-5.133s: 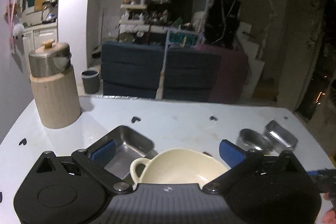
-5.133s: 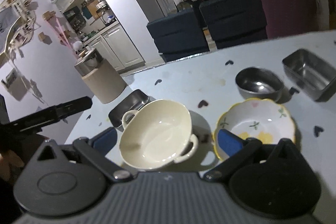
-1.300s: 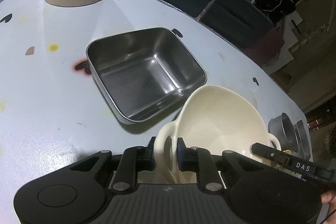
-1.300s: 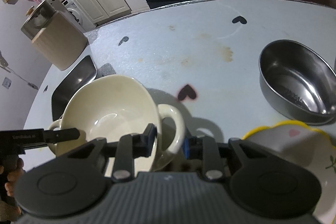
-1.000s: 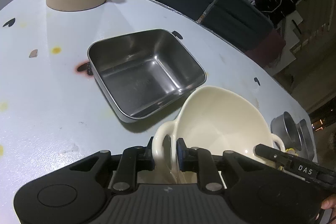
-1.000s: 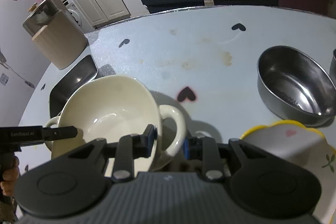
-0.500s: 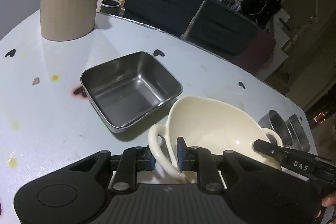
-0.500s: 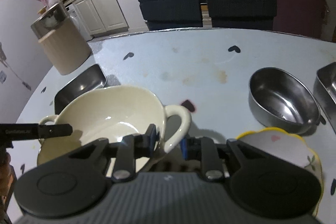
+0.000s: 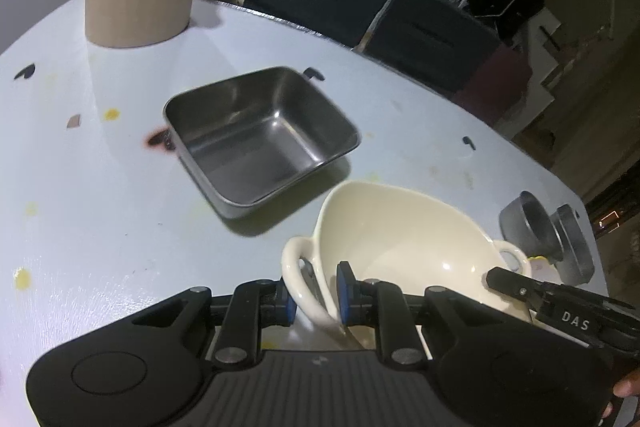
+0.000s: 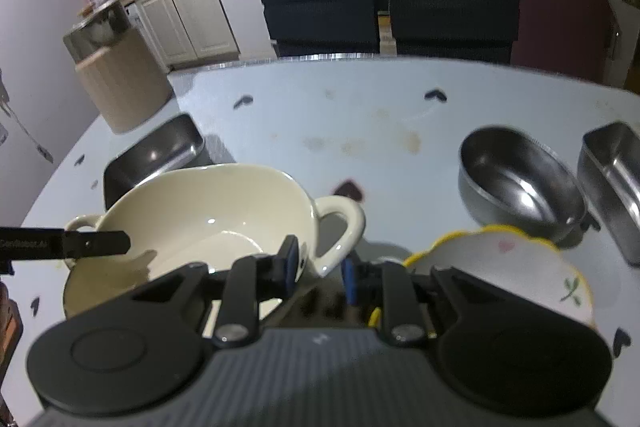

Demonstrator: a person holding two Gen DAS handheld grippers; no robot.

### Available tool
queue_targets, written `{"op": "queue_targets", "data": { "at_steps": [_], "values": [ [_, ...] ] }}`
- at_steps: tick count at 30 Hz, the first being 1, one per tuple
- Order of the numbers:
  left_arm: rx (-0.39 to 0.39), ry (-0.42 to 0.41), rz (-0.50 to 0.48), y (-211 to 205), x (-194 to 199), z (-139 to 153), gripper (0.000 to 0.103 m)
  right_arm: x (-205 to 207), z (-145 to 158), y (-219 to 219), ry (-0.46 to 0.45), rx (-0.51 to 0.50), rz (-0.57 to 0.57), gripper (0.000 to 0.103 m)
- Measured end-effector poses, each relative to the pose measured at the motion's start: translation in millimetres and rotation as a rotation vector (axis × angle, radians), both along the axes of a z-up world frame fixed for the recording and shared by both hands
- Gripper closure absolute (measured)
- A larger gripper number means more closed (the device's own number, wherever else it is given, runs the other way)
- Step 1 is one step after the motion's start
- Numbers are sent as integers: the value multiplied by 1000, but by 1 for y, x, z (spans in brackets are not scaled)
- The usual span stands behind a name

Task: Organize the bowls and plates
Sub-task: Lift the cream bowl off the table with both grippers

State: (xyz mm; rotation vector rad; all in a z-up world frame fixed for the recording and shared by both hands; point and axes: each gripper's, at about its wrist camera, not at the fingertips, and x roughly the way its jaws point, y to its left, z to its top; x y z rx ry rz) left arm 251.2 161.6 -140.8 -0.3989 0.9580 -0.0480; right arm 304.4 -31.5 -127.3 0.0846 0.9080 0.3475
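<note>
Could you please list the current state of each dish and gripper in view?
Cream bowl: lifted, tilted, held by both handles.
Left gripper: shut on cream bowl.
Right gripper: shut on cream bowl.
Square steel tray: upright, empty.
Oval steel bowl: upright, empty.
Floral dish: on table.

glossy ceramic bowl (image 9: 404, 227), brushed-steel tray (image 9: 260, 135) (dull sheen)

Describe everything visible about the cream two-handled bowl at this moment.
The cream bowl looks like glazed ceramic, deep and rounded, empty inside, with a loop handle at each side. The left gripper is shut on one handle, the right gripper on the opposite handle. It sits tilted between them and seems lifted just above the pale table. The square steel tray lies beyond it, the yellow-rimmed floral dish beside it.
</note>
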Motion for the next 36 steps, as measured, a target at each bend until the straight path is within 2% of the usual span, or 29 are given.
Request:
{"op": "queue_targets", "data": {
  "at_steps": [5,9,11,13,18,22,24,27,30,36],
  "values": [
    [32,17,-33,5,5,-9,82,7,-11,3,60,17,37,76],
    [-4,43,-30,14,8,-17,82,18,-25,-8,151,108,40,74],
    [-20,59,-22,18,10,-21,81,24,-26,-14,157,146,47,73],
    [-17,58,-34,20,11,-20,81,29,-28,-18,156,172,36,65],
    [-33,57,-31,24,13,-19,80,41,-31,-25,149,235,39,66],
    [-46,38,-17,29,9,-14,81,47,-31,-20,126,227,71,65],
    [-53,36,-18,30,8,-14,81,49,-30,-18,118,211,82,59],
    [-55,39,-25,30,8,-14,81,51,-30,-15,107,189,115,63],
    [-44,42,-32,29,10,-14,82,51,-29,-14,103,186,149,73],
    [-41,43,-30,29,11,-14,82,43,-27,-10,77,142,172,73]
  ]
}}
